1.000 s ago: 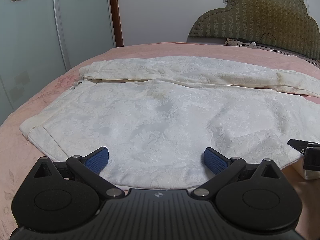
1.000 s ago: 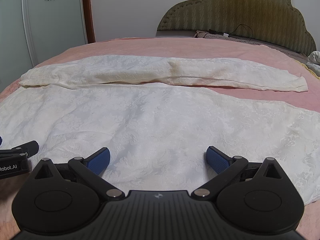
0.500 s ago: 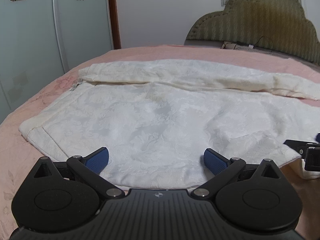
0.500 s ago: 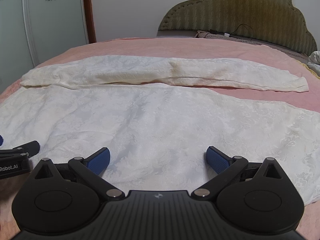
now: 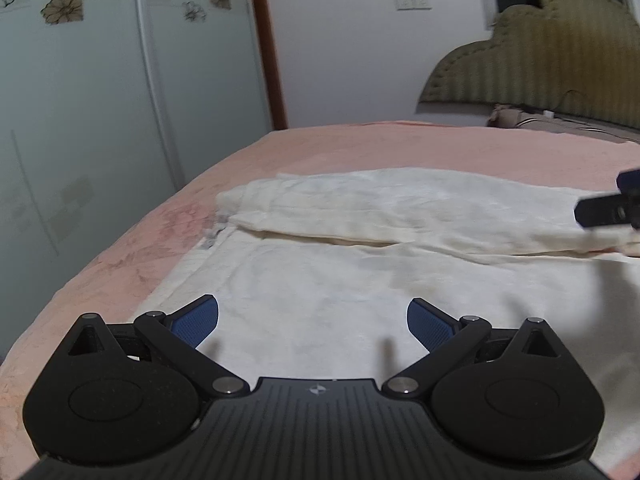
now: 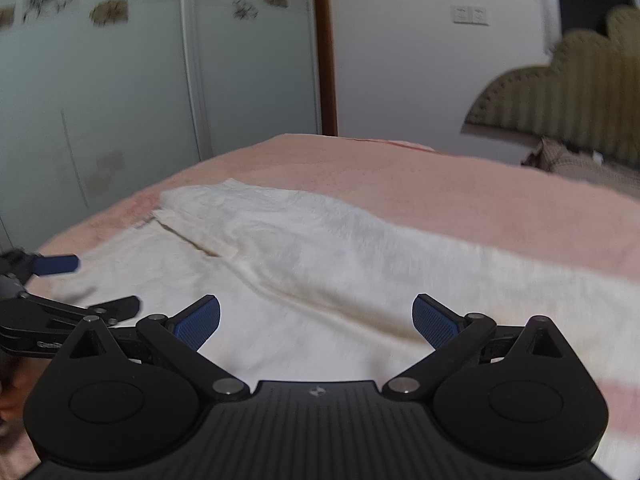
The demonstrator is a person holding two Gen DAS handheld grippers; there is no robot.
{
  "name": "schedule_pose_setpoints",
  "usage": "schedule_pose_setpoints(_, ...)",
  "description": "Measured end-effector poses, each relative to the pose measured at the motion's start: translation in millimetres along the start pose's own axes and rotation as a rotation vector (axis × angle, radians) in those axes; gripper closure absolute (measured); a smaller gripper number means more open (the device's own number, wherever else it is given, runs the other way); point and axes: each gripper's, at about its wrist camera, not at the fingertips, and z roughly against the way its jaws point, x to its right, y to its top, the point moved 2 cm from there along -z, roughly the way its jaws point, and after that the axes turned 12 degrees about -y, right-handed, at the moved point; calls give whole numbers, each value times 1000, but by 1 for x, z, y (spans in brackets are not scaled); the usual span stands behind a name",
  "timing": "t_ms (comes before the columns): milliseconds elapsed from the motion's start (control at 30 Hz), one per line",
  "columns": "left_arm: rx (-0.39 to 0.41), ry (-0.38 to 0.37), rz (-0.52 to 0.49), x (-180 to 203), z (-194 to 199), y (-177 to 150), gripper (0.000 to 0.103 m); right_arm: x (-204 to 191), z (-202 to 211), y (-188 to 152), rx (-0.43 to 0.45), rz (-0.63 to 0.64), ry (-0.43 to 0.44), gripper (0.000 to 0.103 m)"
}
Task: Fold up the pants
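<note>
White patterned pants (image 5: 320, 292) lie spread flat on a pink bed (image 5: 360, 148), with one leg (image 5: 400, 212) stretched along the far side. My left gripper (image 5: 313, 319) is open and empty above the pants near the waistband end. My right gripper (image 6: 316, 318) is open and empty over the seam between the two legs of the pants (image 6: 320, 264). The right gripper's fingertips (image 5: 596, 210) show at the right edge of the left wrist view. The left gripper (image 6: 64, 284) shows at the left edge of the right wrist view.
Frosted wardrobe doors with flower decals (image 5: 100, 80) stand to the left past the bed's edge. An olive padded headboard (image 5: 560, 60) stands at the far right, with pillows (image 6: 568, 160) below it. A white wall with sockets (image 5: 412, 0) is behind.
Both grippers have moved forward over the pants and swung to the left, so the wardrobe now fills the left of both views. Both stay open and empty.
</note>
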Motion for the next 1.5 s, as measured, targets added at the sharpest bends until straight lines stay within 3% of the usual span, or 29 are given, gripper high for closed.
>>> schedule_pose_setpoints(67,-14,12,7,-7,-8,-6,0,1,-30,17,-42,10,8,0)
schedule_pose_setpoints(200,-59,16,-5,-9,-21,-20,0,10,-89,43,-104,-33,104,0)
schedule_pose_setpoints(433,-84,-32,68,-20,-27,-22,0,1,-186,78,-167,16,75,0)
schedule_pose_setpoints(533,-88,-34,70,-20,-28,-22,0,-1,-225,87,-198,-17,109,0)
schedule_pose_setpoints(633,-88,-36,71,-20,-28,-22,0,-4,-264,89,-292,-63,163,0)
schedule_pose_setpoints(733,-88,-40,75,-20,-28,-21,0,-14,-277,89,-284,13,158,0)
schedule_pose_setpoints(833,-87,-48,78,-22,-28,-20,0,-23,-275,89,-269,78,181,2)
schedule_pose_setpoints(900,-91,-68,81,-25,-28,-18,1,-26,-270,91,-243,105,223,20)
schedule_pose_setpoints(933,-94,-82,90,-28,-28,-15,1,-26,-266,93,-229,106,249,48)
schedule_pose_setpoints(967,-96,-96,104,-31,-29,-12,1,-26,-262,94,-218,109,253,66)
schedule_pose_setpoints(1067,-90,-116,183,-48,-31,2,1,-42,-247,95,-154,224,208,79)
schedule_pose_setpoints(1167,-58,-86,261,-70,-33,20,2,-57,-222,89,-58,332,148,87)
schedule_pose_setpoints(1333,40,-60,411,-104,-20,39,2,-82,-151,70,153,524,98,90)
schedule_pose_setpoints(1433,90,-74,501,-117,-10,39,2,-99,-95,44,256,638,106,91)
schedule_pose_setpoints(1500,114,-97,550,-122,-5,36,1,-107,-57,18,306,731,133,98)
